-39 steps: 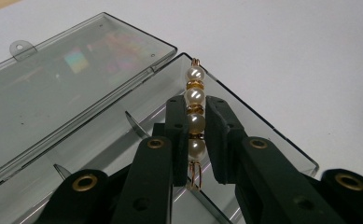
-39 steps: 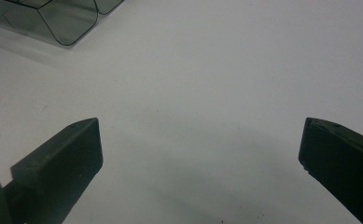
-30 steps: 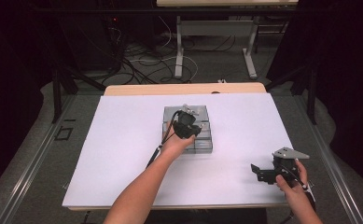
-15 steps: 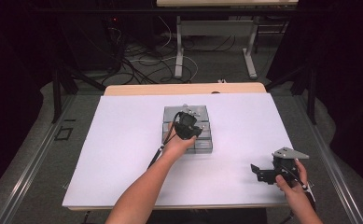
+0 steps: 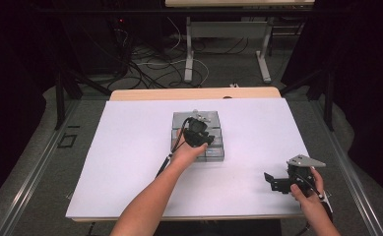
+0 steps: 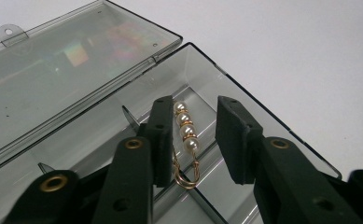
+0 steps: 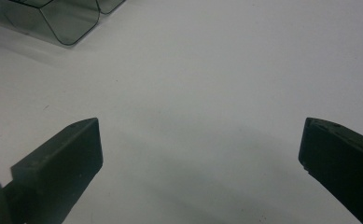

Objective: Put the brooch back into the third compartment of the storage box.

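Observation:
A clear grey compartment box (image 5: 214,154) lies open at the table's middle, its lid (image 6: 53,70) folded back flat. My left gripper (image 5: 197,135) reaches down into it. In the left gripper view the jaws (image 6: 195,108) have just been opening. A gold wire piece strung with small white pearls (image 6: 184,129) stands between them in a compartment, leaning at the left pad (image 6: 163,135) and clear of the right one. My right gripper (image 5: 276,183) rests near the table's front right, its jaws (image 7: 200,140) wide open over bare white surface.
The white table top (image 5: 120,162) spreads wide around the box. A corner of the clear box (image 7: 67,23) lies at the top left of the right gripper view. Beyond the table's far edge are cables and desk legs (image 5: 189,54) on the floor.

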Action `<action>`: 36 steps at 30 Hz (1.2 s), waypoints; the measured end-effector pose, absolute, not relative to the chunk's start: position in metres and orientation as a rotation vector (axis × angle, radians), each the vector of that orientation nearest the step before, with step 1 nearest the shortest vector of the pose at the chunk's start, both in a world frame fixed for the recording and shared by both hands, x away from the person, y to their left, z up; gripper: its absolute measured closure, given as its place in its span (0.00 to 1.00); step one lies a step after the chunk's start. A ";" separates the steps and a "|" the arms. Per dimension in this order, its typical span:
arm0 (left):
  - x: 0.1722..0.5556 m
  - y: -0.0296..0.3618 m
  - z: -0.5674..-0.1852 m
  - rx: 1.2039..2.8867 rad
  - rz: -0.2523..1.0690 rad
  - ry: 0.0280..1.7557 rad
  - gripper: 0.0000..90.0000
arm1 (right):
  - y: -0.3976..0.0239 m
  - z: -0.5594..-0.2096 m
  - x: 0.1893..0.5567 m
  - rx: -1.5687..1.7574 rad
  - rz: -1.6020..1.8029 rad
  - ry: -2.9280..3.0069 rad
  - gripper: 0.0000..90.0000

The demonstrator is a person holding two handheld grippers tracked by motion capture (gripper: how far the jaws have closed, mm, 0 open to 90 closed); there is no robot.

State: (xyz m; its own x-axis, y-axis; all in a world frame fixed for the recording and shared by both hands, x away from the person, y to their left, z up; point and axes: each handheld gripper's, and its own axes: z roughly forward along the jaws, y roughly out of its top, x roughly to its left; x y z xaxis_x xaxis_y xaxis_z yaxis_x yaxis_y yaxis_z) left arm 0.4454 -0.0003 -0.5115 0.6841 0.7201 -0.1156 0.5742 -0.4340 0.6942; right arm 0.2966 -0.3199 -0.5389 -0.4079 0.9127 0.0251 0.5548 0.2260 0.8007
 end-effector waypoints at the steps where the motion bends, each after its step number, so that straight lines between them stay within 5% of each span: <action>1: 0.445 0.000 -0.511 2.156 0.259 0.995 0.72 | -0.320 -0.539 0.297 1.347 1.047 2.052 0.00; 36: 0.426 0.037 -0.493 2.125 0.314 0.966 0.44 | -0.320 -0.540 0.298 1.333 1.042 2.057 0.00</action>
